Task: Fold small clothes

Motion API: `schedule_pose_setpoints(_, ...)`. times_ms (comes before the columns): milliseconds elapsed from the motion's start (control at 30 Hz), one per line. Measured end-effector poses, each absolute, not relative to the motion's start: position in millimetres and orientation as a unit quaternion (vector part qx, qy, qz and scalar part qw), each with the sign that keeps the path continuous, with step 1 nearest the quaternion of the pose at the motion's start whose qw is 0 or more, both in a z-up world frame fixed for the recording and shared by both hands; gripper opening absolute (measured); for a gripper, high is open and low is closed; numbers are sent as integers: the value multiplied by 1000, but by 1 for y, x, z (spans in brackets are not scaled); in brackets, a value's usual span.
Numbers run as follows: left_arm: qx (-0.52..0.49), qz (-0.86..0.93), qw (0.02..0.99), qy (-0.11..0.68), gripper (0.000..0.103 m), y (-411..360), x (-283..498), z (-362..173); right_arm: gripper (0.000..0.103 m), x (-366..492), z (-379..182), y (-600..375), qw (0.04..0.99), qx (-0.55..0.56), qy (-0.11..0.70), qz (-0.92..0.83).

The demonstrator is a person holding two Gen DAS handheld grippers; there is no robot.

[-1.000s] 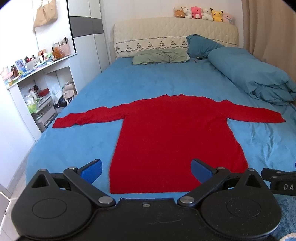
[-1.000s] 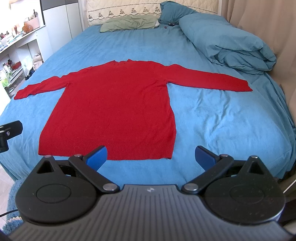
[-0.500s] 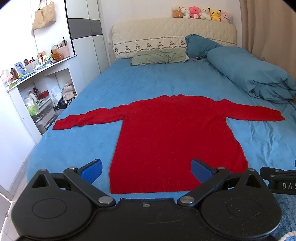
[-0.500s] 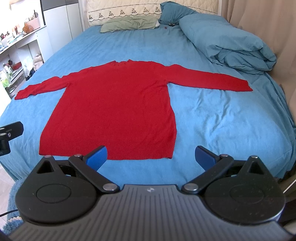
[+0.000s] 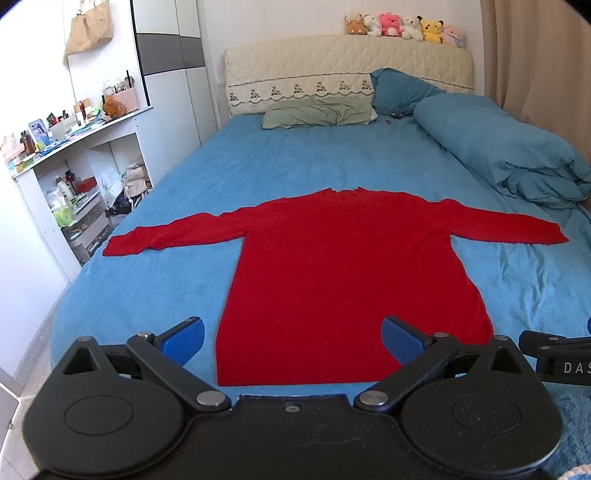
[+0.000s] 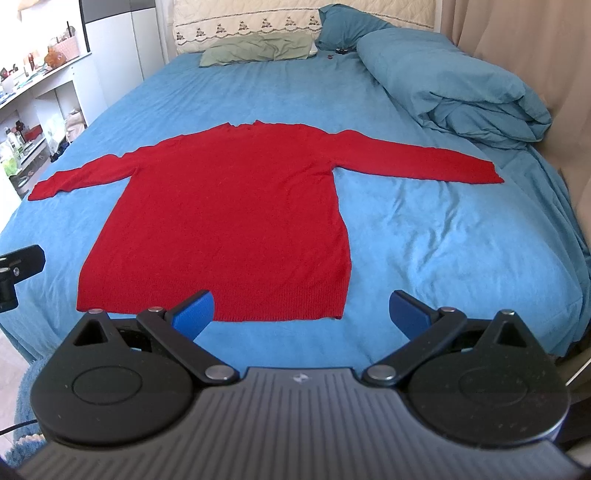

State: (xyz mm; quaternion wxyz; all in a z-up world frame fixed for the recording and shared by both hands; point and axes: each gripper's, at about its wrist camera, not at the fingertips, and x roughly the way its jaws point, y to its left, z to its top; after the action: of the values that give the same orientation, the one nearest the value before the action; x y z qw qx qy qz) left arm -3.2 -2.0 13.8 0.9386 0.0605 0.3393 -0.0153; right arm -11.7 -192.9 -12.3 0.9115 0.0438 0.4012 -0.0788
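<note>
Hovering at hem of red sweater (image 5: 343,273) flat on bed (image 5: 295,166); both jaws wide, empty. Soft, limp knit; pinch sleeve cuffs.

Home bedroom. Wide bed with blue sheet (image 5: 295,170), cream quilted headboard (image 5: 347,70), row of small plush toys (image 5: 404,26) on top of it. Sage-green pillow (image 5: 319,113), rolled teal duvet (image 5: 506,155). White open shelving cluttered with bottles and boxes (image 5: 70,177); beige curtain (image 5: 539,62), tan tote bag (image 5: 88,27) hanging on wall.
</note>
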Motion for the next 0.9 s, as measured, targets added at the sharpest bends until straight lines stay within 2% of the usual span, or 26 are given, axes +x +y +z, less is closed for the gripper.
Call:
schedule_pose_setpoints(200, 60, -36, 939, 336, 103, -17, 41, 17, 103, 10, -9, -208, 915, 49, 394, -75)
schedule_pose_setpoints(467, 58, -87, 942, 320, 103, -63, 161, 8, 103, 92, -15, -288, 922, 63, 362, -122)
schedule_pose_setpoints(733, 50, -150, 921, 356, 103, -119, 312, -50, 103, 194, -70, -419, 911, 110, 339, -205)
schedule_pose_setpoints(900, 48, -160, 913, 372, 103, -149, 383, -88, 103, 251, -123, -497, 892, 137, 354, -245)
